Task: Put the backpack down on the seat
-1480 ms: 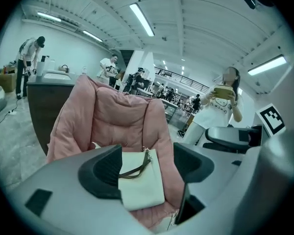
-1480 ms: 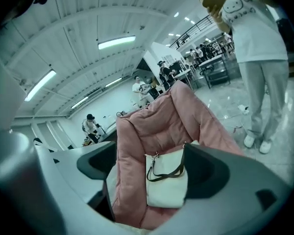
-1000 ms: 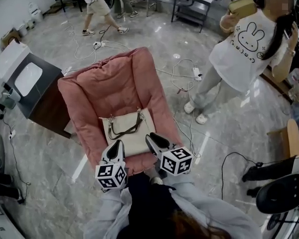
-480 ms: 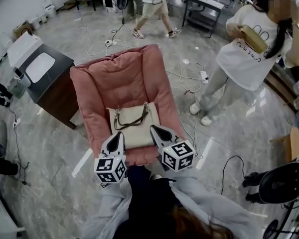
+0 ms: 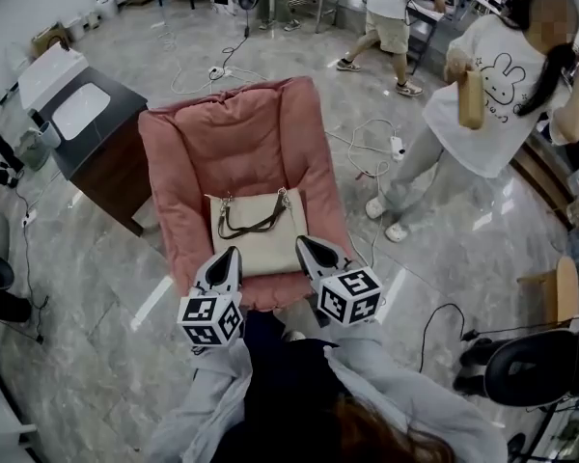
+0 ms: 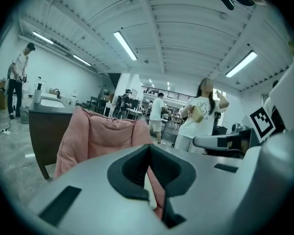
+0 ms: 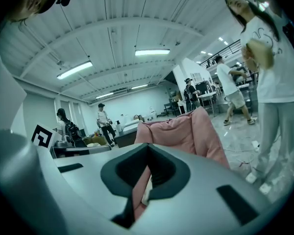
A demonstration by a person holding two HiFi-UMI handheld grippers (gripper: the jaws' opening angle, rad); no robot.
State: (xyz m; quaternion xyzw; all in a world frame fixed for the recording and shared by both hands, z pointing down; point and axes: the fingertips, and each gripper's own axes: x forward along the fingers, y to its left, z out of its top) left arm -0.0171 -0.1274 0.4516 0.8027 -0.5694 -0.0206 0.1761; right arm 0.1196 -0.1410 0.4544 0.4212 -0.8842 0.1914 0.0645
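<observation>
The backpack [image 5: 258, 234], a cream bag with dark brown handles, lies flat on the seat of the pink cushioned chair [image 5: 232, 148]. My left gripper [image 5: 232, 255] is at the bag's near left corner and my right gripper [image 5: 304, 244] at its near right corner, both just over the seat's front edge. Each is shut with nothing between its jaws. In the left gripper view the chair [image 6: 98, 136] rises beyond the shut left gripper [image 6: 148, 153]. The right gripper view shows the chair [image 7: 186, 131] past the shut right gripper [image 7: 148, 151].
A dark cabinet with a white top [image 5: 87, 128] stands left of the chair. Cables and a power strip [image 5: 367, 143] lie on the floor behind it. A person in a white shirt [image 5: 482, 114] stands at the right, another person [image 5: 391, 17] walks at the back. A black office chair [image 5: 531, 365] is at lower right.
Both grippers have drawn slightly back from the bag towards the seat's front edge and risen a little. The bag stays on the seat. The person at the back has walked to the right.
</observation>
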